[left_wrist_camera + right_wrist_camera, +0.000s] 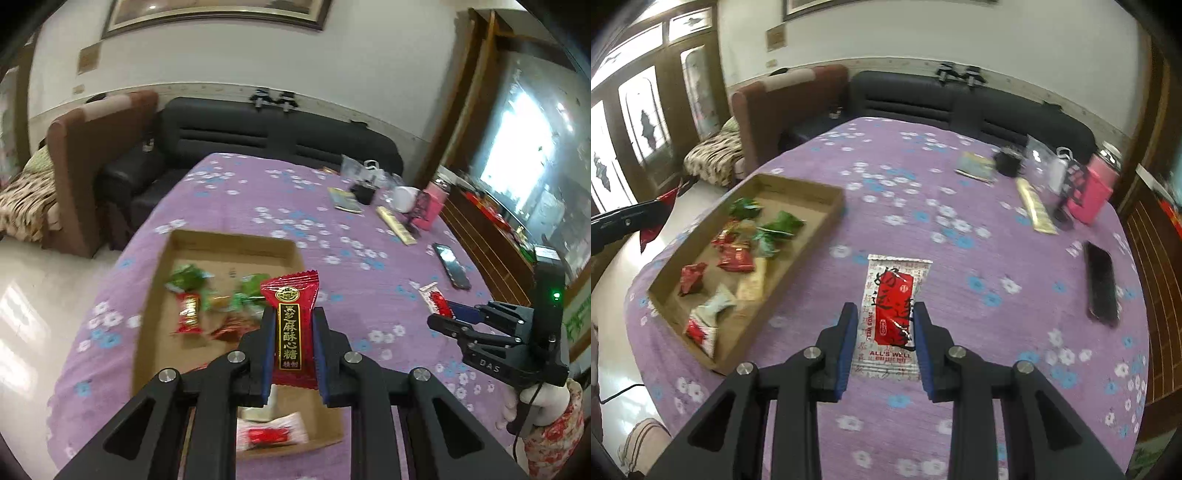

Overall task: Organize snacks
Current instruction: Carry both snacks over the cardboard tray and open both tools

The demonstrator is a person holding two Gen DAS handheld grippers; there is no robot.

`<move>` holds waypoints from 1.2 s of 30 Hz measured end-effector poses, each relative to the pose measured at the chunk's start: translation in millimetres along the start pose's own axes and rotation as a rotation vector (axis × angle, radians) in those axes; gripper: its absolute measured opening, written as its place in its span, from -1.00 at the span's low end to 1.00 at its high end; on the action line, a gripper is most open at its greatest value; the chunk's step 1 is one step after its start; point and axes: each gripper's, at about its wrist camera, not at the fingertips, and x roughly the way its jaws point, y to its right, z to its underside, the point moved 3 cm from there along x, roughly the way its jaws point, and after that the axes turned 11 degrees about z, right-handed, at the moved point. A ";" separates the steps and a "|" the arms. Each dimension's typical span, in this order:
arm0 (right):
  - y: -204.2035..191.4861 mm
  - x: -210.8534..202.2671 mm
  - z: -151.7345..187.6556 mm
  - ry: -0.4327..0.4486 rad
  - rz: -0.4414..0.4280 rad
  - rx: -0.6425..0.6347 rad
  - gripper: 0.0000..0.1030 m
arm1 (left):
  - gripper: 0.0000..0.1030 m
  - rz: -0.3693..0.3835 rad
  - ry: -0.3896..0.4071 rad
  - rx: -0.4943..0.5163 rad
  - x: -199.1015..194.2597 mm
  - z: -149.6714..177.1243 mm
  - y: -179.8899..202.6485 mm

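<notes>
My left gripper [294, 319] is shut on a red candy packet with a black label [290, 295] and holds it upright over the cardboard tray [229, 242]. Several green, red and white wrapped candies [188, 280] lie in that tray. In the right wrist view, my right gripper [885, 314] is shut on a white and red packet [897, 273], which hangs over the purple cloth to the right of the tray [827, 218]. The left wrist view shows the right gripper [441, 319] from the side with that packet [430, 295]. At the right wrist view's left edge, the left gripper [659, 216] shows with its red candy [666, 197].
The round table has a purple flowered cloth [923, 166]. A black phone [1102, 284] lies at its right. A pink box [1093, 192], a pale bar [1036, 208], a booklet [975, 166] and a black pot [1006, 160] crowd the far right. A black sofa [280, 129] and a brown armchair [99, 147] stand beyond.
</notes>
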 end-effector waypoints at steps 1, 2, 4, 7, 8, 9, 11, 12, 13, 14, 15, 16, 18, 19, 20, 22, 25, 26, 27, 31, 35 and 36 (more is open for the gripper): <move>-8.1 -0.8 -2.5 0.002 -0.006 -0.010 -0.43 | -0.65 -0.005 0.002 -0.007 -1.2 1.1 -5.2; -14.1 -0.8 -4.5 0.004 -0.012 -0.019 -0.43 | -0.65 -0.013 0.004 -0.018 -2.7 2.4 -12.7; -29.2 -1.0 -9.7 0.006 -0.024 -0.040 -0.43 | -0.65 -0.024 0.007 -0.034 -5.4 4.5 -23.2; -46.3 -1.4 -15.4 0.008 -0.041 -0.061 -0.43 | -0.65 -0.042 0.012 -0.050 -8.4 6.4 -38.1; -52.9 -1.2 -18.1 0.008 -0.048 -0.070 -0.43 | -0.65 -0.052 0.013 -0.059 -7.7 6.0 -43.7; -57.3 -1.0 -19.7 0.010 -0.052 -0.076 -0.43 | -0.65 -0.059 0.013 -0.067 -6.8 5.7 -48.3; -69.3 -0.4 -25.1 0.016 -0.066 -0.089 -0.43 | -0.65 -0.072 0.007 -0.079 -4.8 6.2 -55.6; -74.9 0.1 -27.7 0.018 -0.074 -0.095 -0.43 | -0.65 -0.080 0.004 -0.079 -4.1 6.7 -58.4; -77.7 1.4 -28.8 0.020 -0.082 -0.099 -0.43 | -0.65 -0.091 -0.001 -0.076 -2.4 7.2 -61.0; -84.9 3.5 -31.3 0.022 -0.094 -0.104 -0.42 | -0.65 -0.103 -0.008 -0.073 1.0 8.8 -64.1; -88.9 5.5 -32.3 0.020 -0.101 -0.107 -0.42 | -0.65 -0.109 -0.015 -0.072 2.4 10.2 -66.5; -96.8 10.2 -34.2 0.012 -0.111 -0.115 -0.42 | -0.65 -0.113 -0.025 -0.075 5.7 11.7 -69.7; -107.3 18.7 -36.8 0.000 -0.119 -0.127 -0.42 | -0.65 -0.121 -0.049 -0.082 14.8 14.8 -75.5; -114.7 25.3 -38.5 -0.009 -0.126 -0.135 -0.42 | -0.65 -0.128 -0.058 -0.081 19.7 16.1 -77.9; -120.0 29.3 -39.8 -0.015 -0.131 -0.138 -0.42 | -0.65 -0.136 -0.066 -0.078 24.2 16.7 -79.6; -130.6 42.9 -42.1 -0.034 -0.145 -0.142 -0.42 | -0.65 -0.145 -0.080 -0.077 31.4 16.5 -82.6; -144.1 63.1 -43.8 -0.065 -0.157 -0.143 -0.42 | -0.65 -0.160 -0.094 -0.074 42.6 13.8 -87.1; -147.8 68.7 -44.1 -0.073 -0.158 -0.144 -0.42 | -0.64 -0.168 -0.097 -0.069 45.7 13.0 -88.6; -150.7 73.8 -44.4 -0.078 -0.158 -0.147 -0.42 | -0.64 -0.179 -0.101 -0.063 49.7 11.8 -89.9; -161.3 95.9 -43.7 -0.103 -0.151 -0.152 -0.42 | -0.64 -0.192 -0.121 -0.062 64.8 8.0 -95.6; -159.4 111.4 -48.3 -0.115 -0.143 -0.131 -0.42 | -0.64 -0.201 -0.134 -0.064 73.7 4.2 -100.0; -158.9 114.1 -50.0 -0.118 -0.143 -0.125 -0.42 | -0.64 -0.203 -0.135 -0.063 75.3 3.1 -100.5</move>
